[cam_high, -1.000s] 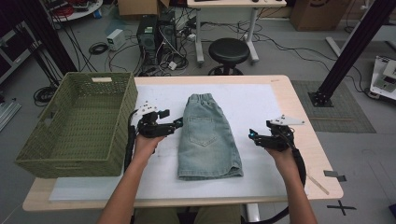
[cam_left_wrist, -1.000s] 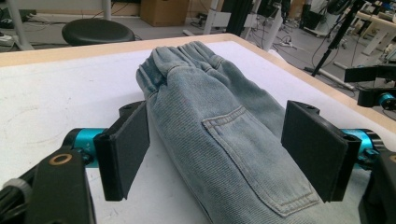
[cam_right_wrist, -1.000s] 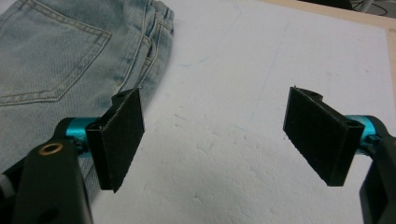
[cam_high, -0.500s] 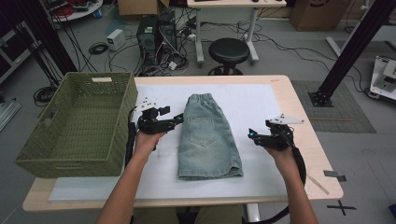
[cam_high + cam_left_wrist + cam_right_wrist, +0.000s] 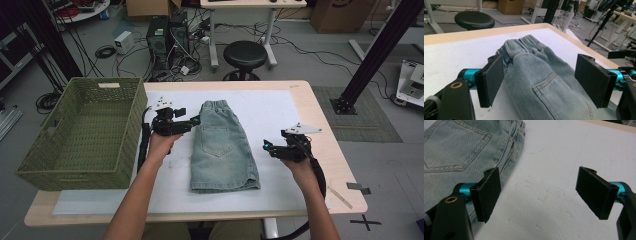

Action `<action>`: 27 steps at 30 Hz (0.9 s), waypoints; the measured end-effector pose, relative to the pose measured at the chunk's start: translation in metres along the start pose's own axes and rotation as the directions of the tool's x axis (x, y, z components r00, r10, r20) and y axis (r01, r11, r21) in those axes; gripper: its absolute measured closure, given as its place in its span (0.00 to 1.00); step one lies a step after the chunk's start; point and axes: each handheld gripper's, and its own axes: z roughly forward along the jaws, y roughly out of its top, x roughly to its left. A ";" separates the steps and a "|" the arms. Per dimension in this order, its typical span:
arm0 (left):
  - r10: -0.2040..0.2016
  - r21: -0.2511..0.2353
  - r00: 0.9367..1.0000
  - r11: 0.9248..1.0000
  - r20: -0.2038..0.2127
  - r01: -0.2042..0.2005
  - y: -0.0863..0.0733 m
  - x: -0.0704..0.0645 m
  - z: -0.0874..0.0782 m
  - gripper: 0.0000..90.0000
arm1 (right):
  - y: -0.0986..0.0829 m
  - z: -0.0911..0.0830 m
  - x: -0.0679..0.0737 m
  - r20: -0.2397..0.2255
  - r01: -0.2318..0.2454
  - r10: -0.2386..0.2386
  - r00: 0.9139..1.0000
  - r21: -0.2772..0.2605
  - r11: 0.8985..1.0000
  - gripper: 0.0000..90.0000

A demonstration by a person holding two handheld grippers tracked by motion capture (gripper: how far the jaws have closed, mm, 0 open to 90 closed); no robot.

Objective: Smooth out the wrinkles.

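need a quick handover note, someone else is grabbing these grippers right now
Left gripper: open, jaws straddling the waistband end of the denim shorts, nothing clamped.
Right gripper: open, over the white sheet just beside the shorts' right edge, holding nothing.
Shorts: folded lengthwise, lying flat mid-table, waistband away from the person.
Green basket: at the table's left, nothing in it as far as shows.
Done: the lengthwise fold. Left: probably grasp the shorts, finish folding, then likely move them to the basket.
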 end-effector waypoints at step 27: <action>-0.069 0.251 0.997 0.965 -0.045 0.078 -0.022 0.020 0.074 0.26 | -0.001 0.003 0.004 -0.032 0.008 -0.007 0.999 0.011 1.000 0.23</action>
